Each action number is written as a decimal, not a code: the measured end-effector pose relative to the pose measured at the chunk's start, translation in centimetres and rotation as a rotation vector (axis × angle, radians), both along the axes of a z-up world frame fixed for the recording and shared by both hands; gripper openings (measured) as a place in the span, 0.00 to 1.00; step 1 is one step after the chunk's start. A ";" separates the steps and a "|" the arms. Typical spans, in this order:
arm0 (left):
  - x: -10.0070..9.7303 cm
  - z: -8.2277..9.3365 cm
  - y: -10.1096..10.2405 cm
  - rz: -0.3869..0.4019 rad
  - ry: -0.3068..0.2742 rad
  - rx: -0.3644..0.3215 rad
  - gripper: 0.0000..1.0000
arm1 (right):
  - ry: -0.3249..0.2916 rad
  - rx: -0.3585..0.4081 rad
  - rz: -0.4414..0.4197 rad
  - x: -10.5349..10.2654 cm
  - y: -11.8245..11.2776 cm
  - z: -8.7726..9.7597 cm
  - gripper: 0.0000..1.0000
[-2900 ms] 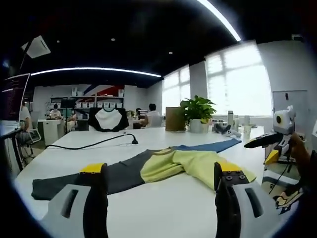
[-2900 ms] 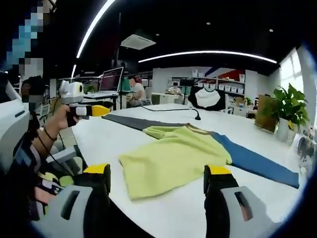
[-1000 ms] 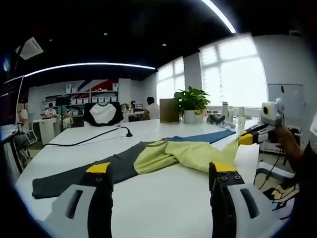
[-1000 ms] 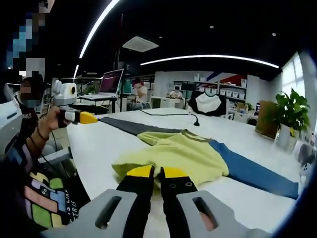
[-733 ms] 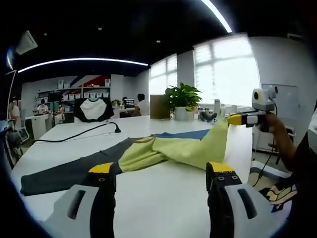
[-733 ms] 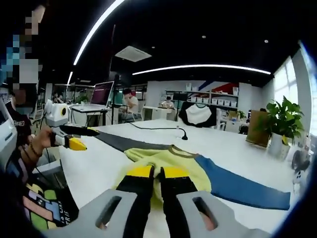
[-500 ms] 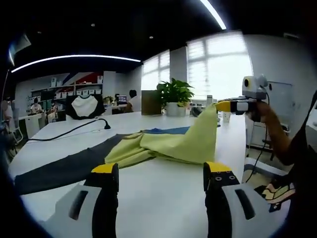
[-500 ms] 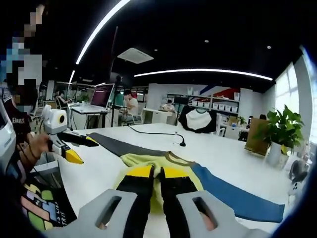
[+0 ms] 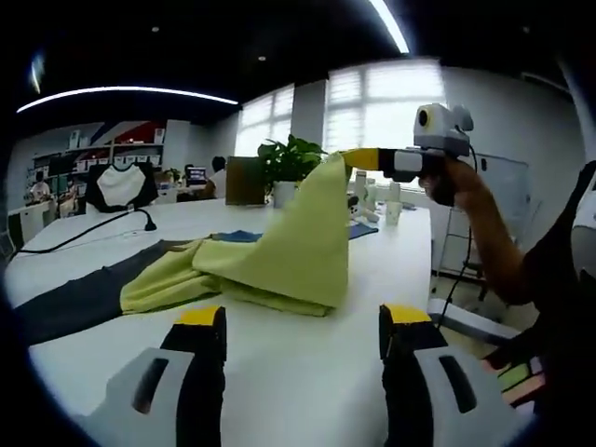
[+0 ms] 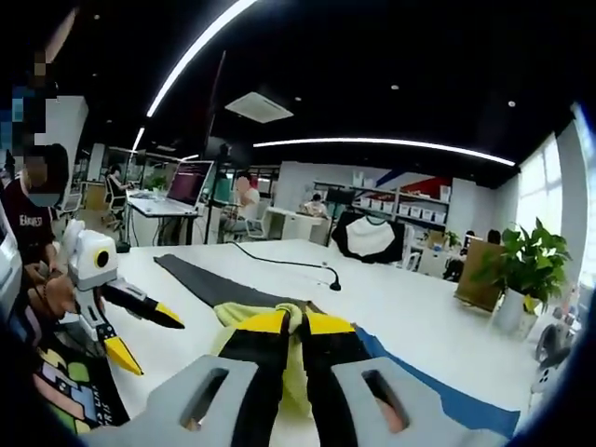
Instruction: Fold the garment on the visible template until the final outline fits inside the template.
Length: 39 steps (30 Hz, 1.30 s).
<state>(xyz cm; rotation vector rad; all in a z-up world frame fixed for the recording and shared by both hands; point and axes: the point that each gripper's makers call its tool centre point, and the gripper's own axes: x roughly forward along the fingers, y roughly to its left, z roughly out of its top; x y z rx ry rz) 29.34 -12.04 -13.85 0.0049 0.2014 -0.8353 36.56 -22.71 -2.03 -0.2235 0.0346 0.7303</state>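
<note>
right gripper point(image 9: 358, 159) clamped on the yellow garment point(image 9: 279, 256), lifting its corner way higher than half a sec ago | rest is trailing on the white table point(image 9: 298, 372) | left gripper point(image 9: 296, 321) hanging wide open, grabbing nothing

Garment point(image 9: 279, 256): centre of the left gripper view, on the table point(image 9: 307, 372), one corner lifted to upper right by the right gripper point(image 9: 358, 159). Template point(image 9: 65, 303): on the table at left, partly under the garment. Cable point(image 9: 65, 242): behind it, far left. Potted plant point(image 9: 287, 166): behind the garment, upper centre. Left gripper point(image 10: 140, 335): lower left of the right gripper view.
</note>
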 end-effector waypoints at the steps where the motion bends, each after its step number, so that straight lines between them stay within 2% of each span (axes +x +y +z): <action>1: 0.0 0.0 -0.3 -0.009 -0.001 0.006 0.64 | -0.004 0.004 -0.006 0.1 -0.1 0.2 0.03; 5: 0.6 -0.5 -1.1 -0.044 -0.003 0.063 0.57 | -0.009 0.016 -0.012 0.5 -0.3 0.8 0.03; 15: 3.4 -1.8 -3.3 -0.090 -0.008 0.184 0.55 | -0.014 0.022 -0.025 1.6 -0.8 1.7 0.03; 18: 4.4 -2.3 -4.1 -0.101 -0.014 0.210 0.56 | -0.014 0.062 -0.017 1.8 -0.9 2.3 0.03; 20: 4.6 -2.6 -4.6 -0.118 -0.014 0.231 0.55 | -0.012 0.042 -0.032 2.2 -1.1 2.1 0.03; 25: 4.8 -3.3 -5.2 -0.143 0.005 0.242 0.46 | -0.011 0.071 -0.043 2.7 -1.6 2.5 0.03; 27: 4.9 -4.1 -5.2 -0.139 0.037 0.249 0.43 | -0.010 0.085 -0.047 3.0 -1.7 2.7 0.03; 29: 4.5 -4.6 -5.0 -0.139 0.054 0.257 0.30 | -0.010 0.091 -0.043 3.0 -1.7 2.8 0.03; 33: 4.5 -4.6 -5.1 -0.130 0.039 0.226 0.25 | -0.014 0.111 -0.034 3.0 -2.0 3.2 0.03; 37: 5.4 -4.6 -4.3 -0.081 0.008 0.268 0.07 | -0.007 0.117 -0.049 3.2 -2.3 3.2 0.03; 39: 5.0 -4.6 -4.1 -0.085 0.076 0.211 0.07 | -0.009 0.113 -0.054 3.1 -2.5 3.0 0.03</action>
